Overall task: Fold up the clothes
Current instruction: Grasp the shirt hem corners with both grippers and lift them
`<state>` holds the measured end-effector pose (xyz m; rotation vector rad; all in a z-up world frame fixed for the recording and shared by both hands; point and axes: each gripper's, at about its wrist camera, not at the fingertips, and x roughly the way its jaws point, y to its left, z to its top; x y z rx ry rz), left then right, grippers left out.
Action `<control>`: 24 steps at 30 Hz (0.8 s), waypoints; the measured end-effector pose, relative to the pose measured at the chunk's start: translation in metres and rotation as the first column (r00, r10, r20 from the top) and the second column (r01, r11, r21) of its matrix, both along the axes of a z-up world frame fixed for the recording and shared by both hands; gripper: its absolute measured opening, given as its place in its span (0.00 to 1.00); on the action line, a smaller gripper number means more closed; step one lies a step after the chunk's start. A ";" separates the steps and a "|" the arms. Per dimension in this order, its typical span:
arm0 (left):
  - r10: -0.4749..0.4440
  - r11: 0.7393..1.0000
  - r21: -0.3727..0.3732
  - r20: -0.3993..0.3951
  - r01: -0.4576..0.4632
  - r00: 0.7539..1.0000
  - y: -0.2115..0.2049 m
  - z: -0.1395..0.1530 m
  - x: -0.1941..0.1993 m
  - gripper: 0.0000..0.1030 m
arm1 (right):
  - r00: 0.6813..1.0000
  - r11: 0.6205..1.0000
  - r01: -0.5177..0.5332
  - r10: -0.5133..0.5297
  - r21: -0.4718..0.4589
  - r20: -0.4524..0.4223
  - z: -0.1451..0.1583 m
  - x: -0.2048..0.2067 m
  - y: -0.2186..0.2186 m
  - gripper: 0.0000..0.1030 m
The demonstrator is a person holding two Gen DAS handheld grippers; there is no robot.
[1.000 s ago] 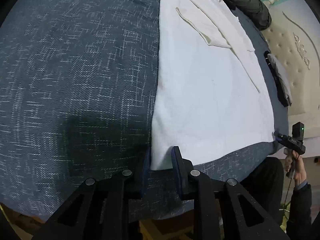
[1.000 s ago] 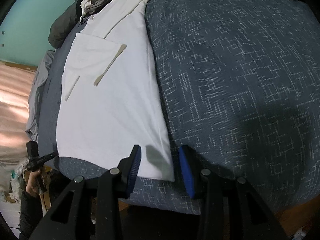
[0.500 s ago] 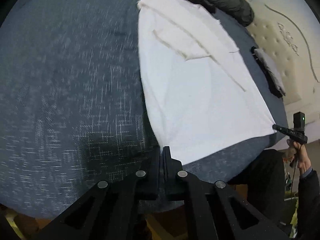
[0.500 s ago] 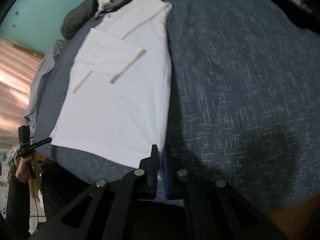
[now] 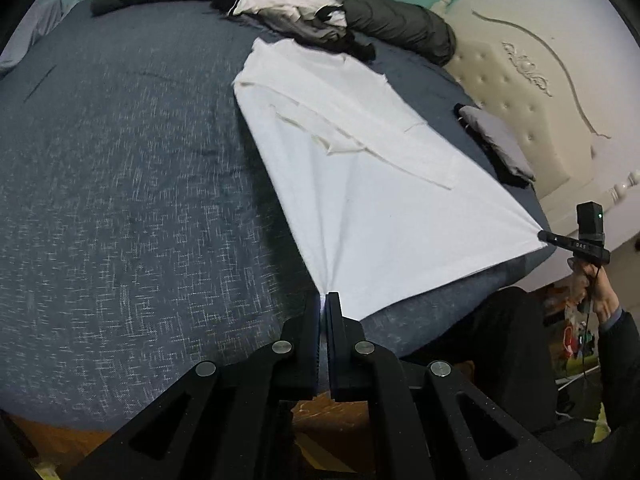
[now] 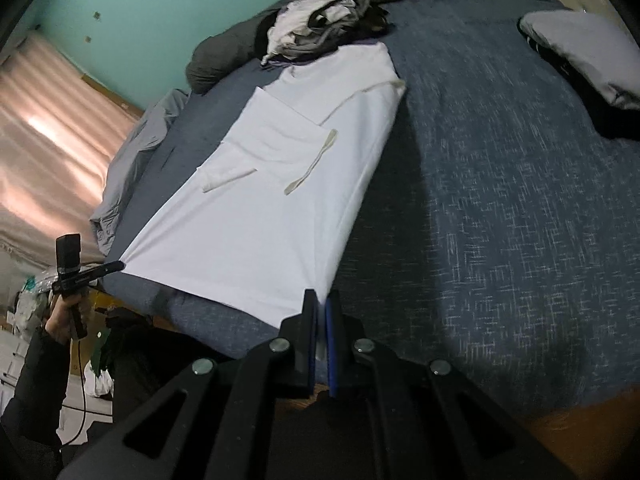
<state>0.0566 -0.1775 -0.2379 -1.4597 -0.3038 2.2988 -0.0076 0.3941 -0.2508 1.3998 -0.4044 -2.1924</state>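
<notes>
Both grippers are gripping the near hem corners of a white shirt on the bed

Nearest, the left gripper (image 5: 323, 300) is pinching one hem corner of the white shirt (image 5: 360, 200) and the right gripper (image 6: 320, 300) the other, cloth fanning taut from each, while the shirt is lying lengthwise on the blue bedspread (image 5: 120, 200); only the left view is showing the tufted headboard (image 5: 520, 92), only the right view the pink curtain (image 6: 44, 128), both the far clothes pile (image 6: 320, 20)
</notes>
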 end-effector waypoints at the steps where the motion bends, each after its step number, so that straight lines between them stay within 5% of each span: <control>1: -0.001 1.000 0.001 -0.004 0.001 1.000 0.000 0.000 0.001 0.02 | 1.000 1.000 -0.005 0.005 -0.002 -0.005 0.002 0.004 0.001 0.03; 24: -0.042 0.999 -0.001 -0.065 0.042 0.997 0.008 0.029 0.071 0.02 | 0.993 0.993 -0.104 0.100 -0.051 -0.068 0.040 0.069 -0.002 0.03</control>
